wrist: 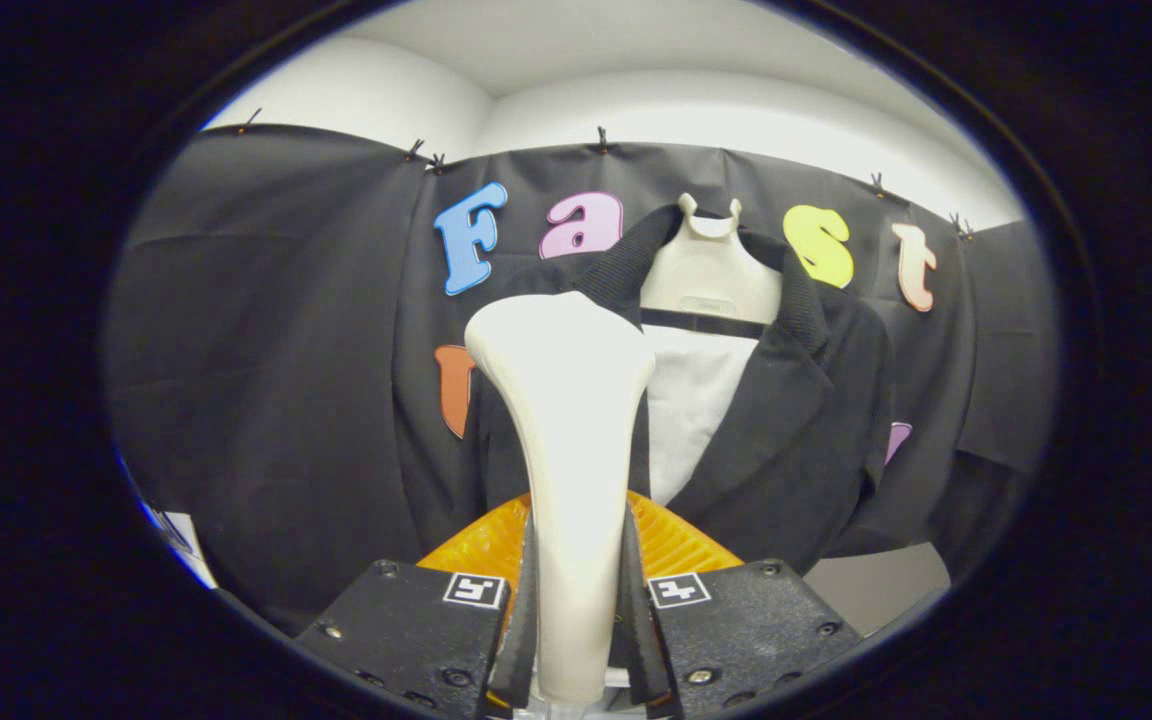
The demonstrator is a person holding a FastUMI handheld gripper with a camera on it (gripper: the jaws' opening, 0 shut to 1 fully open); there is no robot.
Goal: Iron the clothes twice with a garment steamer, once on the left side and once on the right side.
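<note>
Gripper view: steamer held upright before a hanging black jacket

Gripper view: a cream-white garment steamer is seen clamped between the two black fingers of the gripper, one finger pressed against each side of its narrow handle. The handle is held upright, and it widens upward into a broad, rounded head. The head is raised in front of the left half of a black jacket, as seen from the camera, and part of that half is covered by it. Whether the head is touching the cloth cannot be told from this angle.

The jacket is hung just beyond the fingers on a white hanger form, whose top is seen above the collar. The jacket front is open, and a pale panel is shown between the lapels. An orange ribbed part is seen low down, directly behind the fingers and either side of the handle. Black cloth is draped behind as the booth wall.
</note>
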